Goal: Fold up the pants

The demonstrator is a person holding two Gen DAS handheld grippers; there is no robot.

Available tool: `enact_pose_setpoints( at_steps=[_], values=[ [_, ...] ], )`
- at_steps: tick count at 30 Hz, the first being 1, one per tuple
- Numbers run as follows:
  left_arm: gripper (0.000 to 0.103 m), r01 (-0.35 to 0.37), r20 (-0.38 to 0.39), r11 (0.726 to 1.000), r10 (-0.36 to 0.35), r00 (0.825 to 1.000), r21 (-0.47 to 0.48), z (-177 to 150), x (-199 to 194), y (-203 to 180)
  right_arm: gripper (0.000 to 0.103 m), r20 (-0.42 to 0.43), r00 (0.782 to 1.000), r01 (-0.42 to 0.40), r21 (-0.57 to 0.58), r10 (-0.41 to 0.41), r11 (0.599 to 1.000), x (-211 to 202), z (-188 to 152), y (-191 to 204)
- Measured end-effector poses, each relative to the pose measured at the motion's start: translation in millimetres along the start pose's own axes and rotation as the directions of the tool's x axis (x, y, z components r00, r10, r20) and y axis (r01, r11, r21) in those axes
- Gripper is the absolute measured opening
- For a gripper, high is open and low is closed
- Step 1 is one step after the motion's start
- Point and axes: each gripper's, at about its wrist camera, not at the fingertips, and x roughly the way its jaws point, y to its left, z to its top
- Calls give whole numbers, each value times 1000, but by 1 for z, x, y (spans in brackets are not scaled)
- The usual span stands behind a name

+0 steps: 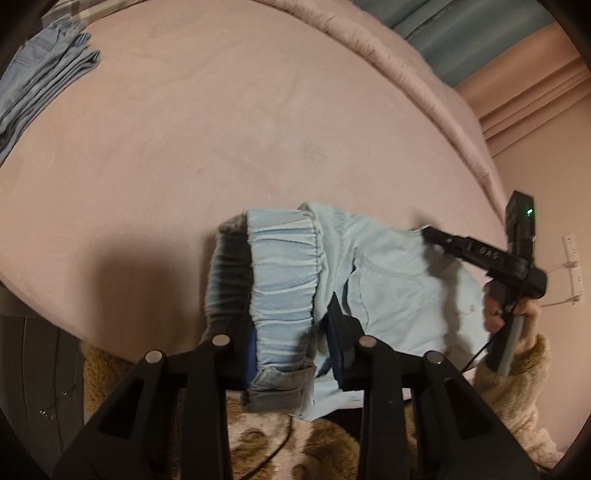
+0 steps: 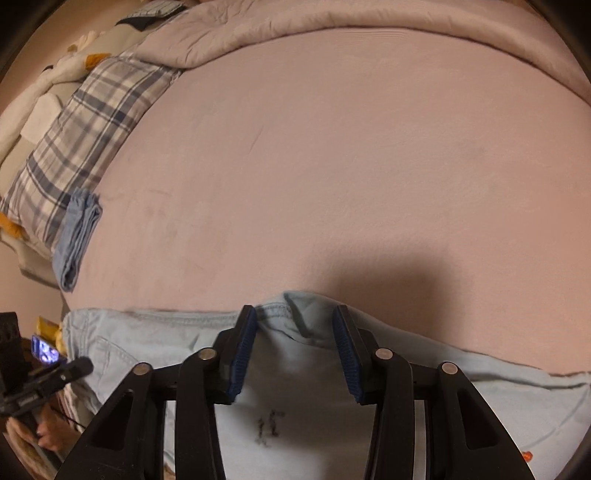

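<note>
Light blue pants (image 1: 391,288) lie across the near edge of a pink bed (image 1: 221,129). In the left wrist view my left gripper (image 1: 291,332) is shut on the gathered elastic waistband (image 1: 284,266), which fills the gap between the blue pads. Further right, my right gripper (image 1: 430,233) reaches the pants' far end, carried by a hand in a fuzzy sleeve. In the right wrist view the right gripper (image 2: 295,350) is shut on a raised fold of the pants (image 2: 295,376) near a stitched edge. My left gripper (image 2: 83,363) shows at the left end of the cloth.
Folded blue jeans (image 2: 77,236) lie at the bed's far left beside a plaid pillow (image 2: 85,129). A rolled pink-grey comforter (image 2: 332,22) lines the far edge. Wall sockets (image 1: 572,258) sit on the wall to the right. A brown patterned fleece (image 1: 295,450) is below the left gripper.
</note>
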Motion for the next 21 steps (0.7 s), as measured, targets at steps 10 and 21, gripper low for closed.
enact_pose_setpoints(
  at_steps=[10, 21],
  values=[
    [51, -83, -10, 994, 84, 996, 69, 4, 30, -4, 6, 63, 998, -2, -14, 3, 1000, -4, 11, 16],
    [46, -76, -7, 995, 76, 997, 62, 4, 39, -3, 6, 35, 999, 21, 40, -22, 999, 27, 9, 10]
  ],
)
